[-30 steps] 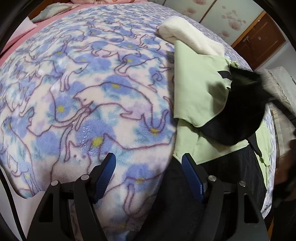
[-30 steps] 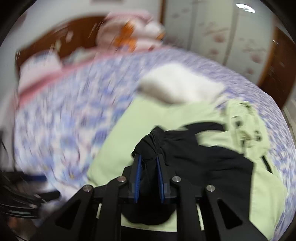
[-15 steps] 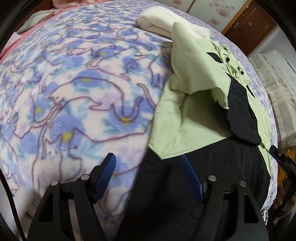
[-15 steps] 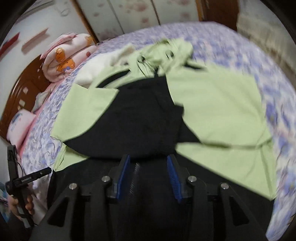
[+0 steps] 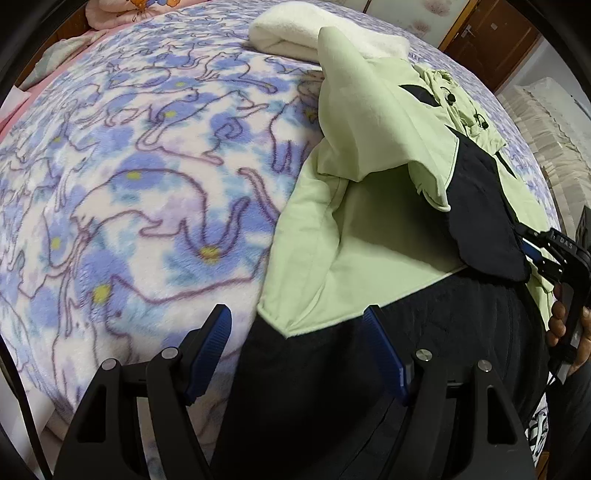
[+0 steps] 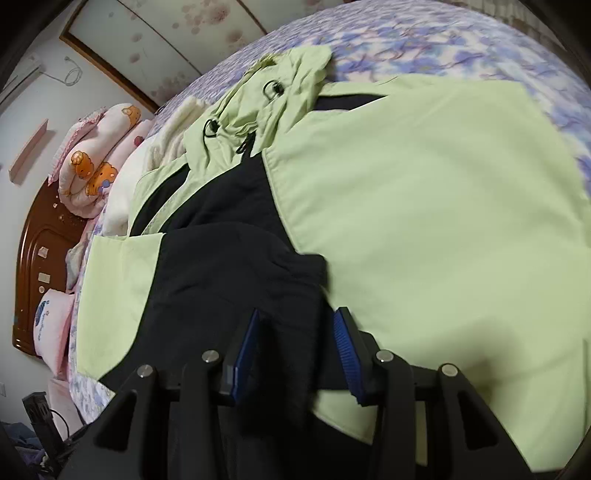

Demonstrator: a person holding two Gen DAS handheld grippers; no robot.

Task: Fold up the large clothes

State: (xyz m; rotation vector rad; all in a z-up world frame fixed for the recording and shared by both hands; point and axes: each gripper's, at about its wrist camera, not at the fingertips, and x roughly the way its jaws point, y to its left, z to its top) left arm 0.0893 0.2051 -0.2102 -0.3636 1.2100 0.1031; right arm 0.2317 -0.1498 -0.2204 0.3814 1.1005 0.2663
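A light green and black hooded jacket [image 5: 369,236] lies spread on the bed, hood [image 5: 454,103] at the far end. Its black sleeve [image 6: 229,266] is folded across the front. My left gripper [image 5: 295,314] hangs open just above the near left corner of the green panel, touching nothing. My right gripper [image 6: 298,314] hovers over the end of the black sleeve. Its pads stand apart and do not press the cloth. In the left wrist view, the right gripper [image 5: 528,251] shows at the jacket's right edge, with a hand [image 5: 565,325] on its handle.
The bed's fleece blanket [image 5: 129,184], printed with purple and blue cats, spreads wide to the jacket's left. A folded white towel [image 5: 295,33] lies beyond the hood. A rolled pink quilt [image 6: 96,162], a pink pillow [image 6: 51,325] and a wooden headboard [image 6: 37,258] are at the bed's head.
The right gripper let go of the black sleeve, leaving it across the jacket front, then rolled and dropped to the near edge. The left gripper slid right toward the jacket's corner.
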